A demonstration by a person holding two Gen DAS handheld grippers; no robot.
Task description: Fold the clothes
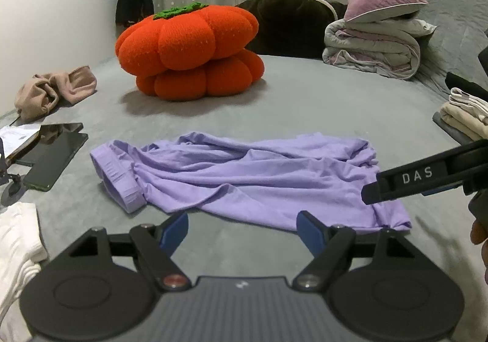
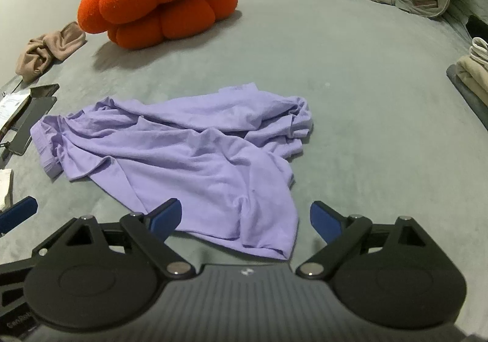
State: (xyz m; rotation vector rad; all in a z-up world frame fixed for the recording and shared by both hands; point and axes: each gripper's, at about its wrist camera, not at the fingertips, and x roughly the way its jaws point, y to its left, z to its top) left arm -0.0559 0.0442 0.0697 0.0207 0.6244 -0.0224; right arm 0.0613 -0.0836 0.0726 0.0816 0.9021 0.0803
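- The bed (image 1: 305, 104), covered in grey plush, carried everything; its nap looked soft enough to grip thin cloth a little, so a drag across it would likely bunch the fabric.
- The pumpkin cushion (image 1: 189, 49) sat well behind the garment and serves here as the landmark.
- The garment (image 2: 189, 153), a lilac knit piece, lay crumpled in front of the cushion, apart from it, spread sideways with deep wrinkles and doubled layers.
- It looked light, limp and stretchy, not fragile; a pinch would probably gather more than one layer unless taken at a free edge.
- Its ribbed band (image 1: 119, 180), on the side toward the phone (image 1: 55, 159), seemed the thickest and firmest part, so a fair handhold for pulling it flat.
- The near hem corner (image 2: 274, 247), farthest from the cushion, lay single-layered and loose, the easiest place for the right side to pinch.
- The left gripper (image 1: 242, 227) hovered over bare bed just at the garment's near edge, jaws wide apart with nothing between them.
- The right gripper (image 2: 245, 218) hung over the near hem, jaws wide; cloth lay below the gap, but the pads were not pressing it.
- A beige rag (image 1: 52, 95) lay to the cushion's left, clear of the work.
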